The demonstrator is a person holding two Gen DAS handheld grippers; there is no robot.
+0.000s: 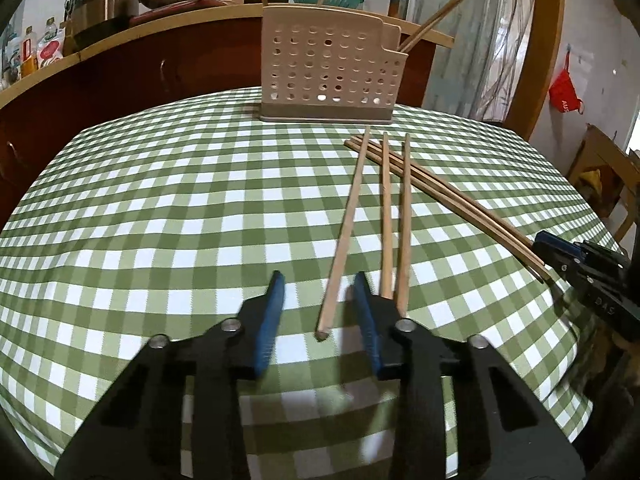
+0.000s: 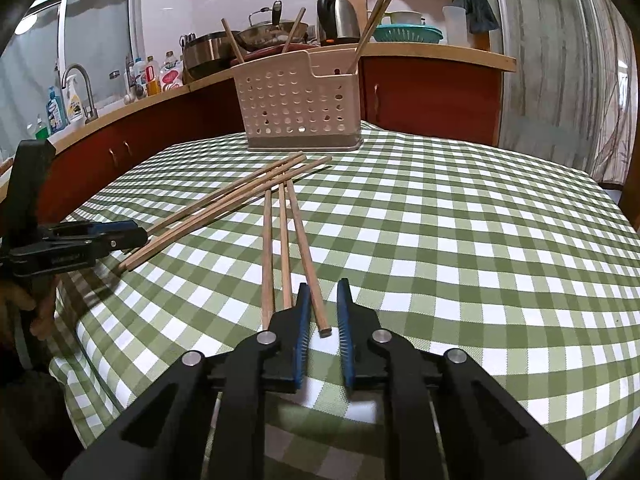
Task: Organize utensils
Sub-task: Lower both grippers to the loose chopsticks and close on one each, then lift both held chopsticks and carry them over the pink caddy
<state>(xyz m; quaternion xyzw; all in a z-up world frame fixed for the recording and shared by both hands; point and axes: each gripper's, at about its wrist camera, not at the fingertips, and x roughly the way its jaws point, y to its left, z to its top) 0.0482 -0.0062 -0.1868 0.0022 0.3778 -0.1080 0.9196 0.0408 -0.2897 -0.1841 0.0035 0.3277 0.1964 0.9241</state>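
Jaws parted on both tools, nothing clamped yet: left gripper [image 1: 319, 276] straddling the blunt near end of a first chopstick [image 1: 345, 232], right gripper [image 2: 324, 285] straddling the blunt near end of a second chopstick [image 2: 306, 256]. Six loose chopsticks [image 2: 224, 205] in all, flat on the table in two fans of three, one fan ahead of each gripper, far tips crossing just short of the holder [image 2: 296, 96]. Plain pale wood, thin and straight: by the look of it very light, stiff rather than bendy, smooth enough to slide in a loose pinch, and likely to roll or pivot if nudged on one side only. Best taken a little in from the thick end, squarely across its width, firmly enough to stop swivelling when tipped upright. Neighbours lying just beside each target, so some risk of catching two at once or flicking one aside; soft cloth underneath, so fingertips probably needing to press right down to get around the stick. Holder beige, perforated, standing at the far side of the green-checked tablecloth [image 2: 480, 240], with stored chopsticks [image 2: 374, 24] already leaning out of its compartments. Beyond, a wooden kitchen counter [image 2: 440, 52] crowded with pots and bottles.
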